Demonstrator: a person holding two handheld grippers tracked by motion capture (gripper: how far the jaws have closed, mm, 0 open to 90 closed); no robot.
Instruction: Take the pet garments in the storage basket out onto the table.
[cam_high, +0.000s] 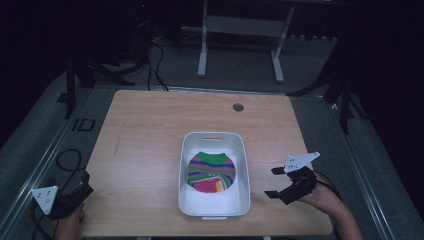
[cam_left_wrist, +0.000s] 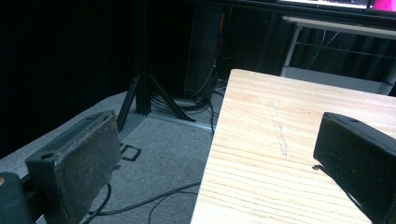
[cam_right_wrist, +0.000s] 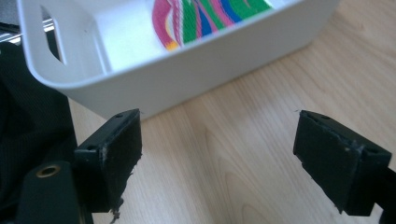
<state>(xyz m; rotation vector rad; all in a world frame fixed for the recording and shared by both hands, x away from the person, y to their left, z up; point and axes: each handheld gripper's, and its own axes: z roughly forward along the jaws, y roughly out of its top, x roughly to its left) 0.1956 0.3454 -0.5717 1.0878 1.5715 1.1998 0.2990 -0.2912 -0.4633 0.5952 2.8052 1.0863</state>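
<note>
Both grippers' jaws wide, empty: left gripper (cam_left_wrist: 219, 163) at table (cam_left_wrist: 289, 140) edge, right gripper (cam_right_wrist: 217, 158) facing bin (cam_right_wrist: 187, 79).

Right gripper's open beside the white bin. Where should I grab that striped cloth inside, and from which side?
Come straight down from above: the white bin walls block any side approach. The striped cloth lies flat on the bin floor, so pinch its near edge, where the red and yellow fold seems slightly raised. The right gripper, open, is closest.

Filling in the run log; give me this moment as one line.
left gripper: open, table's left edge | right gripper: open, beside bin | striped cloth: in bin
</note>
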